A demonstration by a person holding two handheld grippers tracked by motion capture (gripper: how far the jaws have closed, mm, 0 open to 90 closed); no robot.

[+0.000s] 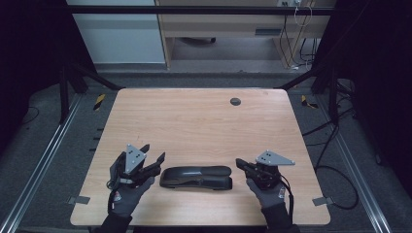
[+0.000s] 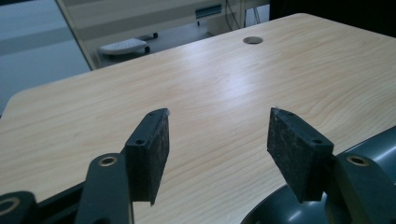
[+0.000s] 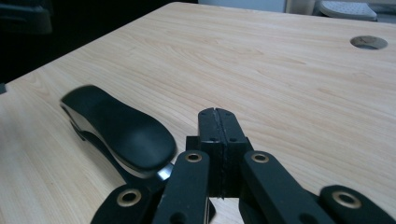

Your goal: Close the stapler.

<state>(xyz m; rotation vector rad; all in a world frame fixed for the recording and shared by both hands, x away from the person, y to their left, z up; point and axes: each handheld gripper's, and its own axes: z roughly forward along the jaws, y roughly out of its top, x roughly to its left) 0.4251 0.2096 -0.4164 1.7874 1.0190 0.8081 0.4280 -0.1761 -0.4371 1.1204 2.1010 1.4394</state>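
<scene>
the left hand-held gripper (image 1: 151, 153) hovers just beside the left end of the black stapler (image 1: 197, 177), jaws spread wide with nothing between them. the stapler lies lengthwise on the tabletop (image 1: 204, 121), near its front edge. just beside the stapler's right end, the right hand-held gripper (image 1: 240, 163) has its pads pressed together, empty.

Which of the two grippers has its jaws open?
The left gripper: its pads stand apart, while the right gripper is shut with nothing between.

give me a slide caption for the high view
Black stapler lying on the wooden table between the open left tool and the shut, empty right tool.
</scene>
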